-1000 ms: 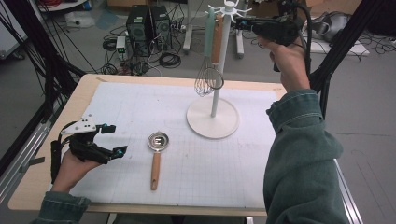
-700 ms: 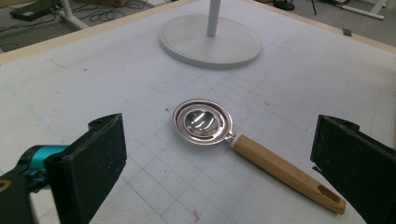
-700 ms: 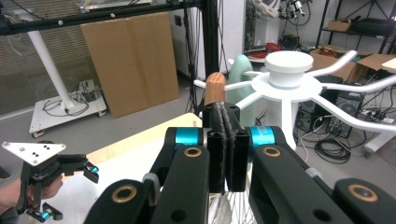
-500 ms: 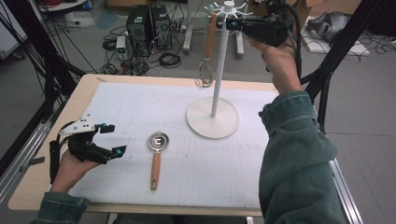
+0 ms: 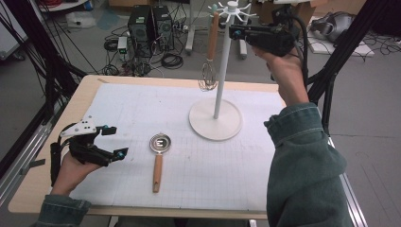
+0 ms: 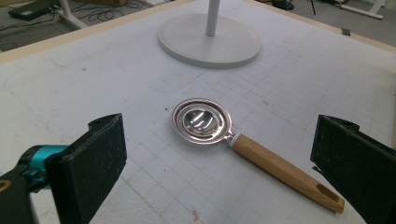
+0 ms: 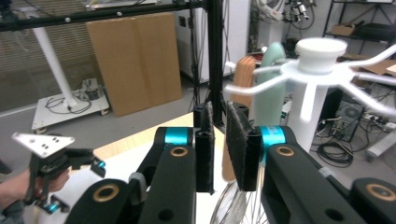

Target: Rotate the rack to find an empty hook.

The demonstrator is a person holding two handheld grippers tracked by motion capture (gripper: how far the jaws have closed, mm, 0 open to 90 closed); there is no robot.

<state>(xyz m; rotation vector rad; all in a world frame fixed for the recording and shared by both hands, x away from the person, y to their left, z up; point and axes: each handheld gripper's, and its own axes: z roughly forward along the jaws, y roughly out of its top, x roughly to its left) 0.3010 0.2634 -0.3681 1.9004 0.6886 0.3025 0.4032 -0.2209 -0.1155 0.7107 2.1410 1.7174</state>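
1. High view. Landmark: the white rack (image 5: 222,71), standing on the table (image 5: 56,189) on its round base. A whisk (image 5: 208,71) hangs by its wooden handle from a prong on the rack's left side, its wire head near the pole. The right gripper (image 5: 235,32) is held level at the rack's crown, just right of it. The left gripper (image 5: 117,142) rests well to the left of the rack, jaws wide apart and holding nothing. The strainer spoon (image 5: 159,153) lies flat on the mat in front and left of the rack's base.

2. Left gripper view. The spoon (image 6: 210,126) lies between the two spread jaws, touched by neither; the rack's base (image 6: 210,42) is beyond it.

3. Right gripper view. The jaws have just been opening; a narrow gap shows and nothing is between the pads (image 7: 240,144). The whisk handle (image 7: 243,77) hangs past the jaws at the prong.

4. Risks, as I judge them: pulling the right gripper back carelessly could clip a prong, rock the rack or swing the whisk off its hook. The spoon's bowl is shiny and shallow; a grip there could slip, the handle is safer.

5. Writing: no readable brand or label anywhere.
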